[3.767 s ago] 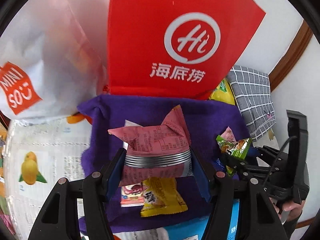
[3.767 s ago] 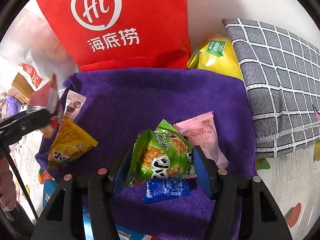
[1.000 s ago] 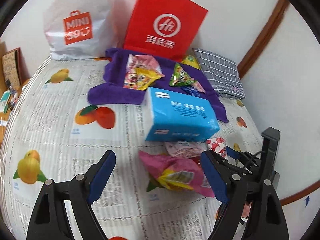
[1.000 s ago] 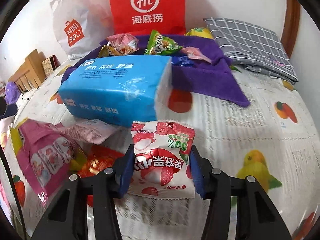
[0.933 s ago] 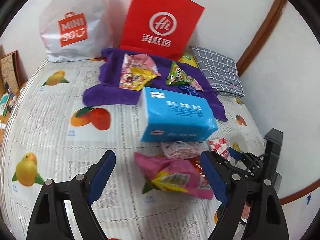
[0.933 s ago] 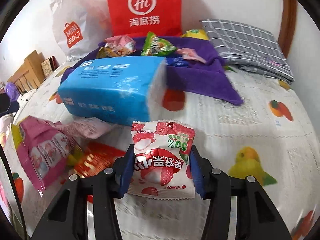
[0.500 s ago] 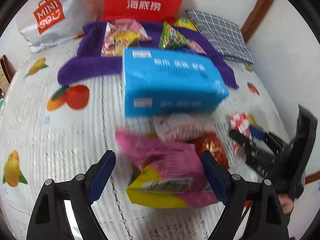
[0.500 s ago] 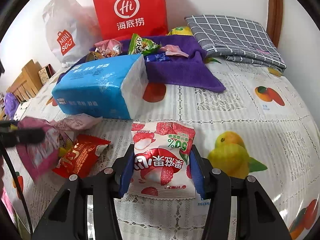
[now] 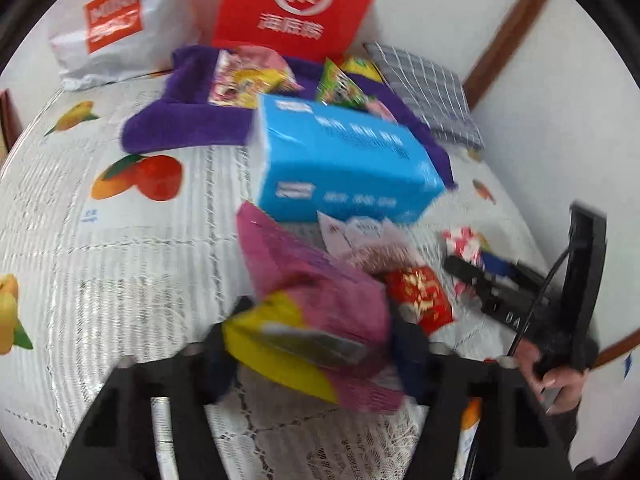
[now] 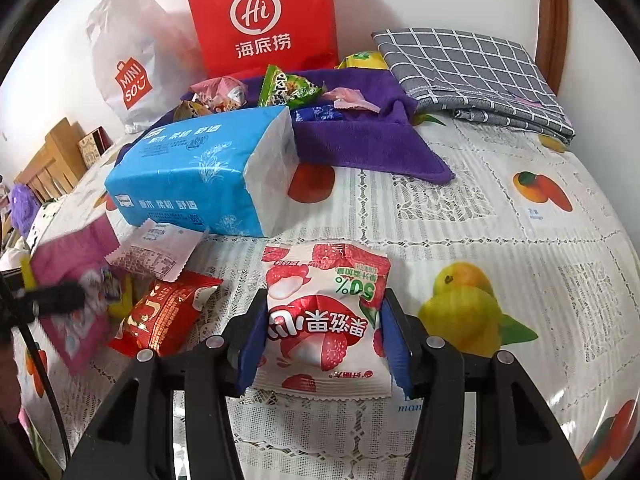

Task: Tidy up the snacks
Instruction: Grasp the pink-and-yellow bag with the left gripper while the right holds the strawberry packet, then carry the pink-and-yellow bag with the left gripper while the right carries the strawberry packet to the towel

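Lower centre: right gripper (image 10: 322, 332) clamps lychee packet (image 10: 326, 312); left gripper (image 9: 316, 344) grips pink bag (image 9: 316, 292), blurred. Pickup step; next, carry both to purple towel (image 10: 360, 140).

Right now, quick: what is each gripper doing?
Left gripper: closed on the pink and yellow snack bag.
Right gripper: closed on the lychee candy packet.
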Demonstrator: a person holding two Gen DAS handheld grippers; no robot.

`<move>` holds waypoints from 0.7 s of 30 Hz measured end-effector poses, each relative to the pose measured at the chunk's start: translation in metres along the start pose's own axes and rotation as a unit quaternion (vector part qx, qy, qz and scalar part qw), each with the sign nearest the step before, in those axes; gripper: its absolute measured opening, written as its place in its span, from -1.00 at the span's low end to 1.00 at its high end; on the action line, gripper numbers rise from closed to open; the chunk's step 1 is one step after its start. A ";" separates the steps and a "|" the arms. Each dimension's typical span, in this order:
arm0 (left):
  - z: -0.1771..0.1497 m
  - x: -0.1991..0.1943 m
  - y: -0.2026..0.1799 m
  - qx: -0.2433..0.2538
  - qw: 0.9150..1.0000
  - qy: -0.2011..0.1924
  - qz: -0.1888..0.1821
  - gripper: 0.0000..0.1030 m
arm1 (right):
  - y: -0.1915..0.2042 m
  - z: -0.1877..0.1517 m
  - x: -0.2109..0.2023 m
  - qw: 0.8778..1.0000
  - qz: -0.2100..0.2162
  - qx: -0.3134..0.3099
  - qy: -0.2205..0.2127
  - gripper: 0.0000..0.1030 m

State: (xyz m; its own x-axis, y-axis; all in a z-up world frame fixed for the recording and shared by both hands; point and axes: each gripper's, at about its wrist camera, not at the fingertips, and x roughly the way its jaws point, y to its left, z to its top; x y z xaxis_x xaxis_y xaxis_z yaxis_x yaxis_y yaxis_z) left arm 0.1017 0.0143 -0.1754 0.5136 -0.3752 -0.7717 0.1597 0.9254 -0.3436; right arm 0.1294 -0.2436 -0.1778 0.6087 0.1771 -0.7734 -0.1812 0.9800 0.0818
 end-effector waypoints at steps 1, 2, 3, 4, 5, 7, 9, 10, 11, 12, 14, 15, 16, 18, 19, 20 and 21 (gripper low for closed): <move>0.001 -0.001 0.004 -0.004 1.000 -0.002 -0.007 -0.03 | 0.000 0.000 0.000 1.000 0.000 0.000 0.000 0.04; 0.001 -0.003 0.008 -0.004 1.000 -0.005 -0.010 -0.05 | 0.000 0.000 0.000 1.000 -0.001 0.000 0.000 0.04; 0.000 -0.005 0.012 -0.004 1.000 -0.011 -0.008 -0.05 | 0.000 0.000 0.000 1.000 -0.002 -0.001 0.000 0.04; -0.002 -0.007 0.016 -0.005 1.000 -0.018 -0.005 -0.06 | 0.000 0.000 0.000 1.000 -0.002 -0.001 0.000 0.04; -0.004 -0.011 0.021 -0.007 1.000 -0.026 -0.002 -0.06 | 0.000 0.000 0.000 1.000 -0.002 -0.002 0.000 0.04; -0.006 -0.014 0.030 -0.014 0.999 -0.040 0.004 -0.06 | 0.000 0.000 0.000 1.000 -0.003 -0.003 0.000 0.04; -0.008 -0.015 0.036 -0.016 0.998 -0.059 0.010 -0.06 | 0.001 0.000 0.000 1.000 -0.005 -0.005 0.001 0.05; -0.010 -0.016 0.039 -0.018 0.997 -0.069 0.012 -0.06 | 0.002 0.000 0.000 1.000 -0.007 -0.007 0.001 0.05; -0.010 -0.016 0.041 -0.018 0.997 -0.075 0.014 -0.05 | 0.003 0.000 0.001 1.000 -0.010 -0.009 0.001 0.05; -0.010 -0.015 0.042 -0.016 0.996 -0.082 0.018 -0.05 | 0.004 0.000 0.001 1.000 -0.013 -0.011 0.002 0.05; -0.010 -0.014 0.042 -0.011 0.994 -0.101 0.034 -0.03 | 0.005 0.000 0.001 1.000 -0.017 -0.015 0.003 0.05; -0.011 -0.013 0.042 -0.006 0.993 -0.107 0.040 -0.03 | 0.006 0.000 0.001 1.000 -0.019 -0.017 0.003 0.05; -0.011 -0.014 0.041 -0.002 0.993 -0.111 0.045 -0.02 | 0.006 0.000 0.001 1.000 -0.020 -0.018 0.004 0.05; -0.010 -0.012 0.039 0.000 0.992 -0.112 0.051 -0.02 | 0.007 0.000 0.001 1.000 -0.022 -0.020 0.004 0.05; -0.009 -0.012 0.040 -0.001 0.992 -0.112 0.051 -0.02 | 0.008 0.000 0.002 1.000 -0.024 -0.021 0.004 0.05; -0.009 -0.011 0.041 -0.005 0.993 -0.111 0.047 -0.02 | 0.008 0.000 0.002 0.999 -0.024 -0.021 0.004 0.05; -0.009 -0.011 0.043 -0.009 0.993 -0.111 0.042 -0.02 | 0.008 0.000 0.002 0.999 -0.025 -0.022 0.004 0.06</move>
State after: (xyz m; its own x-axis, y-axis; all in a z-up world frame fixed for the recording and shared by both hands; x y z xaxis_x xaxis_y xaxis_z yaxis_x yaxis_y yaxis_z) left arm 0.0954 0.0579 -0.1861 0.6984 -0.2731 -0.6615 0.0942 0.9514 -0.2932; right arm 0.1293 -0.2356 -0.1785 0.6113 0.1271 -0.7812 -0.1849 0.9826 0.0152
